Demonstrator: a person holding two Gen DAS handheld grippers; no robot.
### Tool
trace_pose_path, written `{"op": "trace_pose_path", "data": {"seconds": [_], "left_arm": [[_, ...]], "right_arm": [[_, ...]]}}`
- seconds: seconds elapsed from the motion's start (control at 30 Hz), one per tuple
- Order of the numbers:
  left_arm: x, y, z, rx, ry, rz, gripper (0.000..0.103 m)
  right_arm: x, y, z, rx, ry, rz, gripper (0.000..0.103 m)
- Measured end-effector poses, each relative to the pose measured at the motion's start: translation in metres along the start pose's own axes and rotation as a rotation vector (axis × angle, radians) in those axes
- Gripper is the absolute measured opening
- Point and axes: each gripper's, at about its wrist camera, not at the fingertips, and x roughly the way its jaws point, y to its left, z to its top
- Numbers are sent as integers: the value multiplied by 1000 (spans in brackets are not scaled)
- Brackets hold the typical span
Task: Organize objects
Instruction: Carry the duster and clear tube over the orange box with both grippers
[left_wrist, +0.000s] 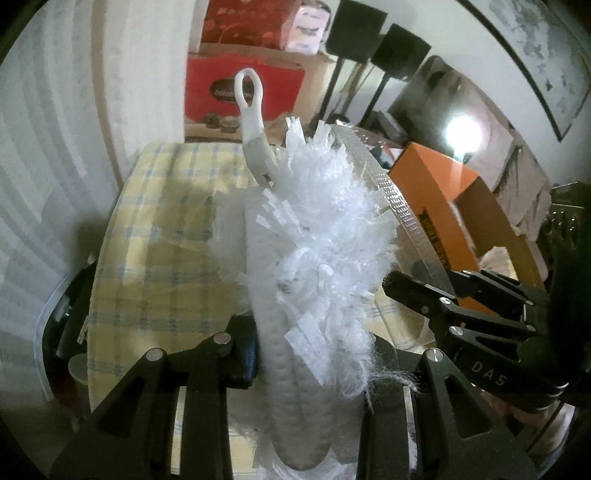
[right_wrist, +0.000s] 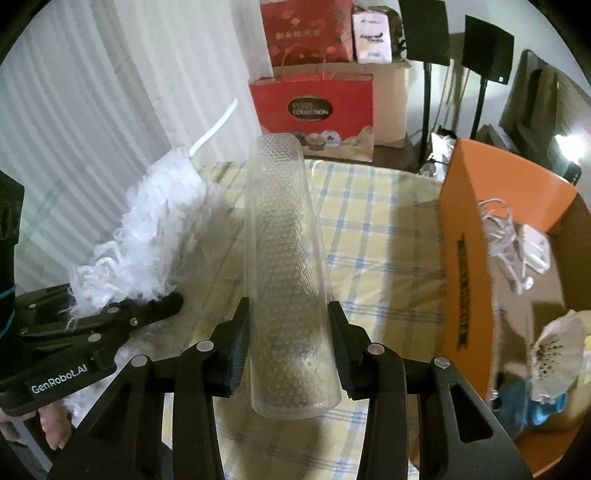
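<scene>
Duster (left_wrist: 317, 236) first — white and fluffy, it stands between the pads of our left tool (left_wrist: 314, 354), which is pinched on its padded lower body while the slim white handle (left_wrist: 251, 110) with its hanging loop points up and away from us; it hangs clear above the checked tabletop (right_wrist: 369, 236). Beside it, our right tool (right_wrist: 288, 354) is pressed on a clear embossed roll (right_wrist: 284, 258), gripped near its lower end, so most of its length leans out ahead of the pads. To the right stands the open orange box (right_wrist: 491, 192), with white cords (right_wrist: 502, 229) and a white flower-like thing (right_wrist: 557, 350) already inside; we judge it the likely home for both items, though the pictures alone cannot confirm that.

To do this step well, we should carry one item at a time toward the box — the two tools sit close together, and the duster's fibres could brush the roll; the roll, held low, could swing or slip, so we keep it steep and move it slowly; we bring its free end over the box wall before lowering, and spread the pads only once it rests on something. The duster is soft, so the pinch should stay firm but light; its long handle needs clearance over the box rim.
</scene>
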Motion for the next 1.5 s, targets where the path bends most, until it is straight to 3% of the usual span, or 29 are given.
{"op": "trace_pose_path", "data": {"seconds": [0.53, 0.67, 1.03, 1.27, 1.5], "left_arm": [[2, -66, 30, 43, 3, -77, 27], [2, -86, 40, 65, 1, -97, 27], [17, -146, 61, 115, 19, -158, 27], [38, -180, 66, 126, 60, -206, 27], [63, -224, 62, 223, 108, -209, 27]], "right_arm": [[-45, -48, 9, 71, -50, -51, 41], [-58, -74, 15, 121, -61, -39, 41], [-102, -147, 18, 221, -97, -121, 41], [-104, -196, 14, 292, -72, -177, 41], [-107, -226, -3, 342, -56, -206, 41]]}}
